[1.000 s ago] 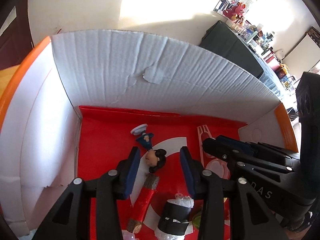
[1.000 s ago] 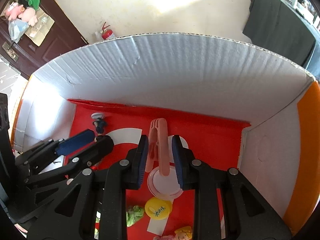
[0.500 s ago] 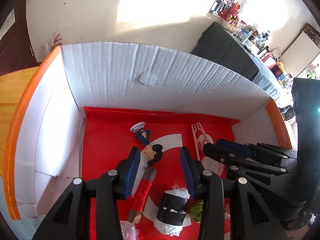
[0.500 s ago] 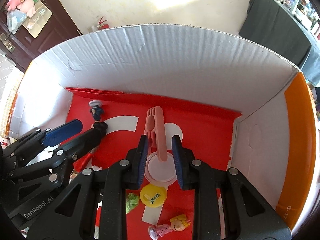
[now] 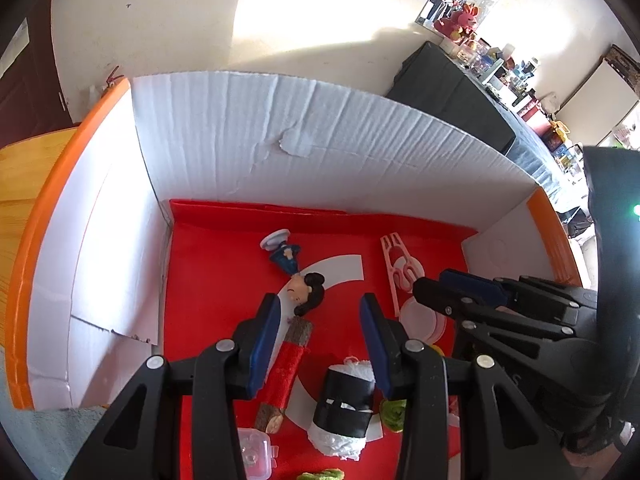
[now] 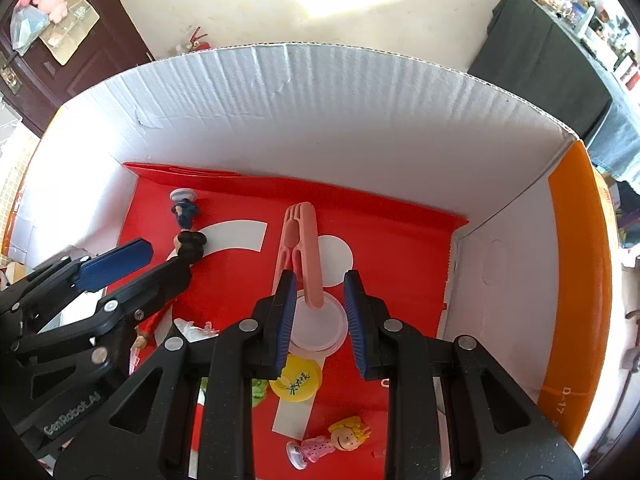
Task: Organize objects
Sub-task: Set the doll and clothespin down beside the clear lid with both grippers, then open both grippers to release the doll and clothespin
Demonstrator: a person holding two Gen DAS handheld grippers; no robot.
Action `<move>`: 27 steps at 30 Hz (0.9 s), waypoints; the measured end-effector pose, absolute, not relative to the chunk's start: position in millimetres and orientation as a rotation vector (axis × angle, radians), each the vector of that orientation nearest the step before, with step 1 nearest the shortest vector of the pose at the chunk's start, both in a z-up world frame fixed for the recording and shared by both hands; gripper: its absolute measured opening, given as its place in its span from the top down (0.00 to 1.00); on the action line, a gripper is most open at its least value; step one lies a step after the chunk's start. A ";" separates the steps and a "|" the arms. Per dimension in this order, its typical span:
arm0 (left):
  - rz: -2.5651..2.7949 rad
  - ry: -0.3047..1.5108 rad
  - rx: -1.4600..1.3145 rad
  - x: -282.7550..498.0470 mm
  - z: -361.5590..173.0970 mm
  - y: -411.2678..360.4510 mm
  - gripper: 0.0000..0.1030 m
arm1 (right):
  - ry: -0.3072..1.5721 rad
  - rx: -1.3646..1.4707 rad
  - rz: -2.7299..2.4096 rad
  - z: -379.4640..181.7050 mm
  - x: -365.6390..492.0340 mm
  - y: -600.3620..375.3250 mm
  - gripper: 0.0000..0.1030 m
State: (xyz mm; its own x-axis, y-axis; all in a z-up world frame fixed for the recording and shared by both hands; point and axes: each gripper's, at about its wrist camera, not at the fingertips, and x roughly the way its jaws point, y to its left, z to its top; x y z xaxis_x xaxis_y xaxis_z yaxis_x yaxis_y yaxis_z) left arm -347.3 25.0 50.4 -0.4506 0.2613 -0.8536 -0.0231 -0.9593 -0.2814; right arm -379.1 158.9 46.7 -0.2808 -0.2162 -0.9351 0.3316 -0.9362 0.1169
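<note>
A cardboard box point(image 5: 320, 160) with white walls and a red floor holds the objects. My left gripper point(image 5: 319, 308) hangs open above a dark-haired figurine point(image 5: 298, 280) and a red-wrapped stick point(image 5: 286, 368), touching neither. A white roll with a black band point(image 5: 346, 404) lies beside the stick. My right gripper point(image 6: 320, 280) hovers over a pink peg point(image 6: 302, 248) and a white lid point(image 6: 318, 328), its pads a narrow gap apart with nothing between them. Below it lie a yellow cap point(image 6: 296, 380) and a blond figurine point(image 6: 336, 440).
The box has orange outer edges point(image 6: 576, 280). A small clear case point(image 5: 256, 448) and a green piece point(image 5: 394, 412) lie near the box's front. A wooden tabletop point(image 5: 20, 176) shows at the left. A dark covered table point(image 5: 452, 92) stands behind the box.
Both grippers have drawn up and back from the box floor. More objects near the box's front have come into view. Neither gripper's opening has changed.
</note>
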 end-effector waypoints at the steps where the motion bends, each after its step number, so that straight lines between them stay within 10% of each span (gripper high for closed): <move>1: 2.517 -0.341 -1.542 -347.1 50.5 25.2 0.59 | 0.147 1.632 -2.272 46.4 -379.3 158.6 0.77; 27: 2.508 -0.310 -1.527 -339.0 52.8 26.7 0.59 | 0.207 1.606 -2.325 43.6 -396.0 116.3 0.77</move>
